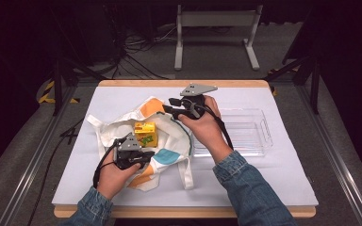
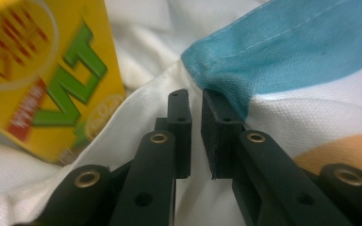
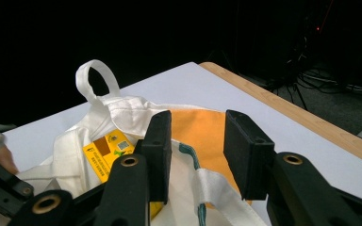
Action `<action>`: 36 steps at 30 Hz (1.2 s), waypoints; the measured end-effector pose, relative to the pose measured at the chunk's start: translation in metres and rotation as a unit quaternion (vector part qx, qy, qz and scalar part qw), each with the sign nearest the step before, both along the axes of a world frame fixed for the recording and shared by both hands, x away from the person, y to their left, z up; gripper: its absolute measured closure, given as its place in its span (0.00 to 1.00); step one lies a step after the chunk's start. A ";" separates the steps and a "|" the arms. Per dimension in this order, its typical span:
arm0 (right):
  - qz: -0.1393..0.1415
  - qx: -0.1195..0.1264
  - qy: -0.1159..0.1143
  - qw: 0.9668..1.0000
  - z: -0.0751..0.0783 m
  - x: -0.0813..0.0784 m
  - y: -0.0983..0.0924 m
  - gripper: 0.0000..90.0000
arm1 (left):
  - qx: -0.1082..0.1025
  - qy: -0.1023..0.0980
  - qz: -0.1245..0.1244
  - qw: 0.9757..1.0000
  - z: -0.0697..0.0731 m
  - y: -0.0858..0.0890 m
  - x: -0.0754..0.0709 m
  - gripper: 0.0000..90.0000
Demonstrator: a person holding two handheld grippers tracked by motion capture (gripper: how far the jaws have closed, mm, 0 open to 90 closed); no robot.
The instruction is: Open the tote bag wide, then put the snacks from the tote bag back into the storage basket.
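Observation:
A white tote bag with orange and blue patches lies crumpled on the table's left half. A yellow drink carton stands upright in its opening. My left gripper sits low at the bag's near side. In the left gripper view its jaws stand a narrow gap apart, tips against the blue hem, with no cloth seen between the pads; the carton is just to their left. My right gripper hovers over the bag's far edge, open and empty. The right gripper view looks down on the orange patch.
A clear plastic tray lies on the white mat at the right, beside the right forearm. The table's wooden rim runs along the back. One bag handle loops up at the far side; another trails toward the front edge.

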State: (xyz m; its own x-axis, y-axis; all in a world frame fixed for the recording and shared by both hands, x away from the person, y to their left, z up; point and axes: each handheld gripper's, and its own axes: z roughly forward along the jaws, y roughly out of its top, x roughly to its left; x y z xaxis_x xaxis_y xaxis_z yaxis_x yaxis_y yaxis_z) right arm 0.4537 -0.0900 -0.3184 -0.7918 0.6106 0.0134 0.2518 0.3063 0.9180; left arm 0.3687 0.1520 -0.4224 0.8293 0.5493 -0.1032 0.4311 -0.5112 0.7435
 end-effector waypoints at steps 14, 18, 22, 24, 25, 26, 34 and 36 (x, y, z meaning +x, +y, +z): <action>-0.001 0.008 0.003 1.000 0.002 -0.003 -0.010 0.68 | -0.046 -0.032 0.029 0.998 0.028 0.029 -0.008 0.81; 0.020 0.012 0.002 1.000 0.003 -0.004 -0.010 0.68 | -0.056 -0.050 0.030 0.997 0.041 0.044 -0.012 0.78; 0.049 0.015 -0.001 0.999 0.006 -0.006 -0.010 0.67 | -0.062 -0.060 0.027 0.996 0.051 0.057 -0.015 0.73; 0.061 0.013 0.001 0.998 0.007 -0.007 -0.009 0.67 | -0.061 -0.063 0.021 0.996 0.055 0.064 -0.015 0.71; 0.066 0.011 0.002 0.998 0.008 -0.008 -0.009 0.66 | -0.062 -0.062 0.019 0.996 0.057 0.067 -0.015 0.71; 0.074 0.011 0.004 0.997 0.009 -0.009 -0.009 0.65 | -0.066 -0.058 0.017 0.996 0.058 0.070 -0.016 0.69; 0.131 -0.004 0.030 0.991 0.011 -0.009 -0.005 0.59 | -0.080 -0.050 0.025 0.995 0.070 0.100 -0.018 0.60; 0.144 -0.017 0.034 0.989 0.009 -0.009 0.000 0.58 | -0.083 -0.049 0.032 0.995 0.072 0.109 -0.018 0.59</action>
